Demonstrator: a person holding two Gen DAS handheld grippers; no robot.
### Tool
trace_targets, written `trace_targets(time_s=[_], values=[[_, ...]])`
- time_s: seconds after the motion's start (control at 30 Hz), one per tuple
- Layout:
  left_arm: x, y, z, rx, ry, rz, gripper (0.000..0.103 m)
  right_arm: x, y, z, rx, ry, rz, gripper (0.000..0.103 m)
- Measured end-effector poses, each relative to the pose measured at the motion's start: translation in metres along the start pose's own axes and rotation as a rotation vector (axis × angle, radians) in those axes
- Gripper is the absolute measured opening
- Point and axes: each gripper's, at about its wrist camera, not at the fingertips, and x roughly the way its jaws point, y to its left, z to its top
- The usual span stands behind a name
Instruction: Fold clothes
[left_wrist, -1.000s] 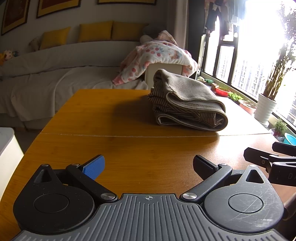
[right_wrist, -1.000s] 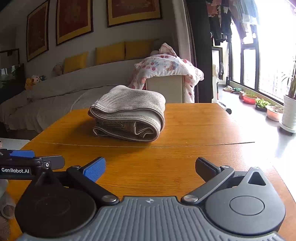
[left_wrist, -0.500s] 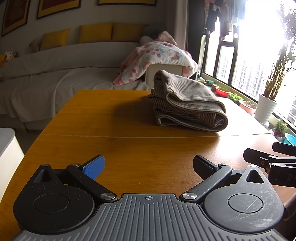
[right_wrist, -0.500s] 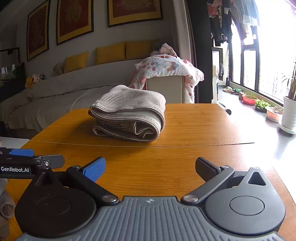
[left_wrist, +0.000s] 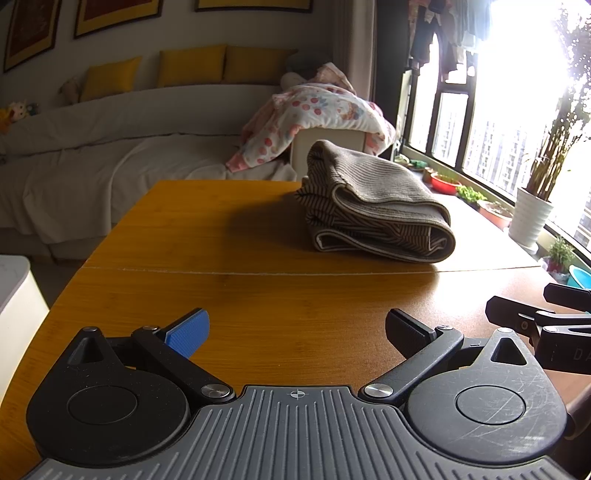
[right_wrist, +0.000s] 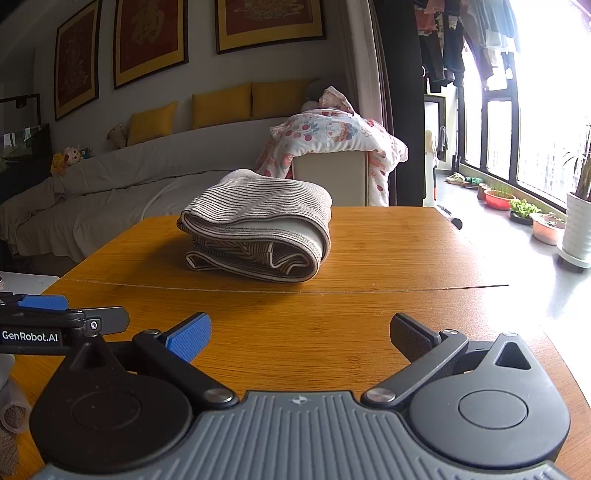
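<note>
A folded beige striped garment (left_wrist: 373, 210) lies on the far half of the wooden table (left_wrist: 240, 295), beyond the table's seam; it also shows in the right wrist view (right_wrist: 258, 229). My left gripper (left_wrist: 295, 332) is open and empty, low over the near table edge, well short of the garment. My right gripper (right_wrist: 301, 338) is open and empty, also near the front edge. The right gripper shows at the right edge of the left wrist view (left_wrist: 546, 328). The left gripper shows at the left edge of the right wrist view (right_wrist: 55, 321).
A sofa (right_wrist: 122, 184) with yellow cushions and a floral blanket (right_wrist: 332, 136) over a chair stand behind the table. Potted plants (left_wrist: 532, 218) line the window on the right. A white box (left_wrist: 14, 295) stands left of the table.
</note>
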Motion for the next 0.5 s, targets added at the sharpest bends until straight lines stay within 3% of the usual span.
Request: trace_targets(time_s=[0.5], values=[[-0.0075, -0.0058, -0.0013, 0.052, -0.034, -0.001, 0.103, 0.0007, -0.0005, -0.0005, 0.01, 0.014, 0.007, 0.103]])
